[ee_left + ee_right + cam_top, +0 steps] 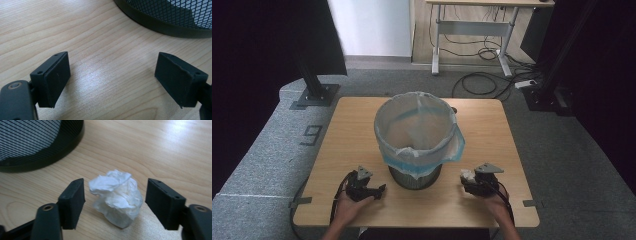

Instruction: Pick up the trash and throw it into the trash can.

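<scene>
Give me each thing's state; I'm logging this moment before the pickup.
Crumpled tissue: lying on the table, between the right jaws, not yet pinched.
Right gripper: open, straddling the tissue.
Left gripper: open, empty.
Waste bin: upright, lined.
Bin liner: folded over the rim.

Bin [416, 145] w/ bag [447, 150] inside, at centre of table [492, 130], bag edge folded over rim. Left gripper [379, 190] near front edge, left of bin, just beside its base. Right gripper [467, 179] right of bin, also near front edge. Paper wad [116, 196] on tabletop betw. right jaws, small gaps both sides. Desk [482, 15] on floor behind table, cables [482, 80] under and beside it.
</scene>
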Demonstrator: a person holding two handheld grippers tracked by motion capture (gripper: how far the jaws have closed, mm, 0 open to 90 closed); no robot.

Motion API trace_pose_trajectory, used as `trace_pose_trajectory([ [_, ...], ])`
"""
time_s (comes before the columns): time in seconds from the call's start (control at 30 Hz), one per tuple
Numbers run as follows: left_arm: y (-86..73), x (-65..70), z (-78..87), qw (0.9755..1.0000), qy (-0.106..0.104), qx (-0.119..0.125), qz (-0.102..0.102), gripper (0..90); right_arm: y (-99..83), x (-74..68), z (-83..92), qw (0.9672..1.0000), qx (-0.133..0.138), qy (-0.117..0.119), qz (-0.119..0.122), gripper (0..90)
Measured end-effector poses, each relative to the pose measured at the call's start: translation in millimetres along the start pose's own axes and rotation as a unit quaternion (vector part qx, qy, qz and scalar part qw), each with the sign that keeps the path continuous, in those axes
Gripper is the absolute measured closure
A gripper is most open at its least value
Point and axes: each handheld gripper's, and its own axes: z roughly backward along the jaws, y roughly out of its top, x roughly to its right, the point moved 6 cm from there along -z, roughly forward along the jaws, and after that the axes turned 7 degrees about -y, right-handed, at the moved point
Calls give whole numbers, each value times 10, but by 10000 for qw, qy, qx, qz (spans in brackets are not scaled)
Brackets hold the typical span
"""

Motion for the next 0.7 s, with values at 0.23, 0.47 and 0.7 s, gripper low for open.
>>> trace_pose_trajectory([
  [0.23, 2, 10, -4, 10000, -10, 6, -12, 128, -80, 56, -81, 9999, -143, -44, -81, 481],
  [0.47, 2, 17, -5, 10000, -17, 4, -21, 128, -63, 89, -64, 9999, -117, -120, -36, 695],
  [0.7, 2, 18, -5, 10000, -22, 3, -26, 128, 26, 183, 65, 9996, 111, 26, -253, 759],
])
